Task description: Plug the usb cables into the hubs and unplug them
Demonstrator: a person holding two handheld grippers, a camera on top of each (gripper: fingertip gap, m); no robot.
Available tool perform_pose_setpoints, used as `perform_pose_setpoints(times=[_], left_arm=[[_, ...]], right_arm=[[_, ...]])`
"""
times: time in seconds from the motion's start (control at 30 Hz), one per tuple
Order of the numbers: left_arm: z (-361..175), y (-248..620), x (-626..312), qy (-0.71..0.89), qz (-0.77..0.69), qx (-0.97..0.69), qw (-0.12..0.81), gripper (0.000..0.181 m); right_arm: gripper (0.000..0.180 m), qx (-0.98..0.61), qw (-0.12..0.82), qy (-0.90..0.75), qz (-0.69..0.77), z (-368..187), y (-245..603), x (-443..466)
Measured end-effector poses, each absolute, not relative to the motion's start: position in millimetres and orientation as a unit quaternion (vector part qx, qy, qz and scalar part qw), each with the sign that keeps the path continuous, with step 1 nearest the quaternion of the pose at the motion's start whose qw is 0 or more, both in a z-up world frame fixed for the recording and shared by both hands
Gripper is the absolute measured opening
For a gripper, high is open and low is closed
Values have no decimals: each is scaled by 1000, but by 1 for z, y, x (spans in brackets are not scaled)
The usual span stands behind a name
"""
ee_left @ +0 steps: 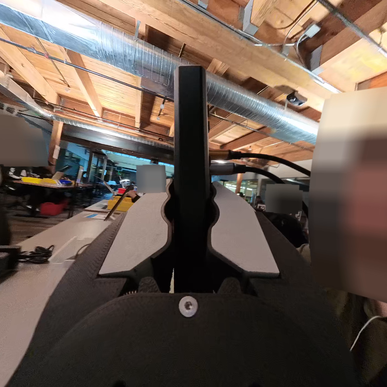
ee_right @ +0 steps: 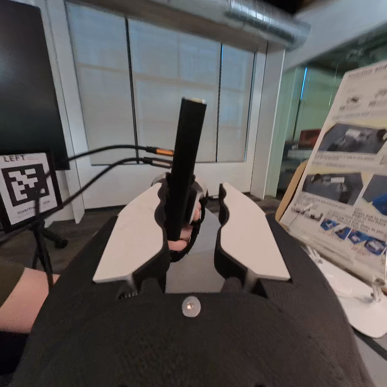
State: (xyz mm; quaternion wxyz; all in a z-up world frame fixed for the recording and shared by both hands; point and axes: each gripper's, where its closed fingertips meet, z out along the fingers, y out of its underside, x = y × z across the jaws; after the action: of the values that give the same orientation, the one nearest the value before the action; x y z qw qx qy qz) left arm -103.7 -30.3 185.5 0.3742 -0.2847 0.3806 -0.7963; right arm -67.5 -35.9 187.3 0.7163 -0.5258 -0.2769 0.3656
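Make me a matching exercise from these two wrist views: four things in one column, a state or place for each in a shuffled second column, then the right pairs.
Things
1. left gripper
2. right gripper
3. black hub
4. two cables

States or places
A. open, holding nothing
B. plugged into the hub's side, one above the other
C. shut on the hub
D. held upright, its end pointing at the ceiling

Pairs: 1-C, 2-A, 3-D, 4-B
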Motion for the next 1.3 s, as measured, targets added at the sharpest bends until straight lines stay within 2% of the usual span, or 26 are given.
perform_pose_setpoints(times=[0.17,0.3,0.53,0.63,0.93,1.07,1.17,1.2,1.3], left_arm=[[167,-33,-81,412,-770,-325,364,29],[165,-35,-80,418,-771,-329,350,29],[154,-47,-68,458,-740,-348,348,29],[140,-50,-56,489,-704,-386,341,29],[96,-47,-41,520,-668,-473,242,33],[82,-59,-41,564,-649,-463,214,32],[90,-65,-36,567,-658,-431,245,30],[99,-68,-35,547,-687,-414,242,29],[115,-71,-33,504,-738,-388,225,30]], right_arm=[[36,-549,710,-255,360,178,-22,-75],[29,-538,679,-256,430,181,-30,-75],[34,-496,664,-191,526,198,-35,-58],[31,-524,659,-203,500,189,-31,-60],[28,-563,659,-203,454,180,-20,-45],[28,-578,647,-212,449,177,-21,-48],[28,-558,642,-213,480,184,-26,-50],[30,-536,656,-215,487,191,-30,-49],[64,-508,665,-228,497,200,-40,-50]])
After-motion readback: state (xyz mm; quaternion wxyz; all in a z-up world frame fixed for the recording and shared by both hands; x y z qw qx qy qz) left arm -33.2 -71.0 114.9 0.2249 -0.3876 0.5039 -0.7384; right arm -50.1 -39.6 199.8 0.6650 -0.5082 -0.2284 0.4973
